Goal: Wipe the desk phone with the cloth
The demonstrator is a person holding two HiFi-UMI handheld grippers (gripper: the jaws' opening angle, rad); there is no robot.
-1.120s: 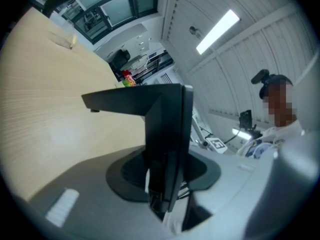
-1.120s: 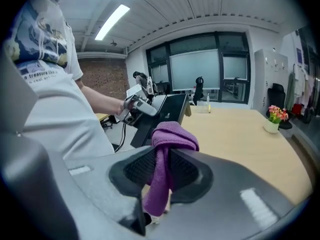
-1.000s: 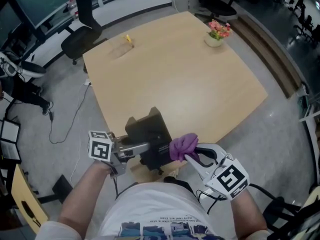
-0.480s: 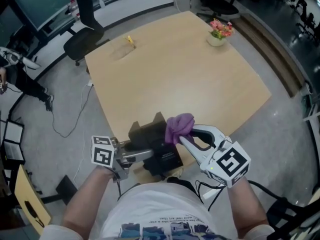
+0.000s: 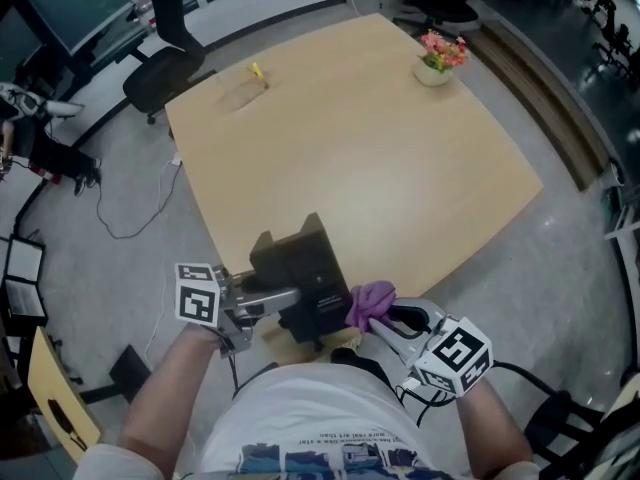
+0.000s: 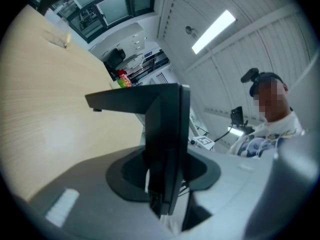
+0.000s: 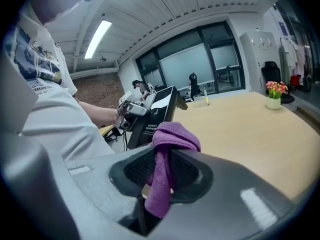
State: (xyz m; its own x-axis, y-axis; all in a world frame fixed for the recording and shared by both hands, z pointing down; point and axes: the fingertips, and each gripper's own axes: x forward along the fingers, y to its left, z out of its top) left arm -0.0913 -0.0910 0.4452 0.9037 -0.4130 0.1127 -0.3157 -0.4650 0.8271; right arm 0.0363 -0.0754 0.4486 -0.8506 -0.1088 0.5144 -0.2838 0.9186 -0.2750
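Note:
The black desk phone (image 5: 300, 268) sits tilted at the table's near edge. My left gripper (image 5: 288, 298) is shut on its left side, and in the left gripper view a thin black edge of the phone (image 6: 165, 129) stands between the jaws of that gripper (image 6: 162, 184). A bunched purple cloth (image 5: 370, 303) is clamped in my right gripper (image 5: 372, 316), which rests against the phone's near right corner. In the right gripper view the cloth (image 7: 167, 149) hangs from the right gripper (image 7: 162, 176), with the phone (image 7: 157, 111) and the left gripper (image 7: 131, 109) just beyond it.
The light wooden table (image 5: 380, 148) stretches away beyond the phone. A small pot of flowers (image 5: 440, 60) stands at its far right corner and a small yellow thing (image 5: 256, 72) lies at the far left. Office chairs (image 5: 165, 63) stand on the floor beyond.
My right gripper lifted the cloth up over the phone's upper part, then brought it back down to the near right corner. The left gripper and the phone stayed put.

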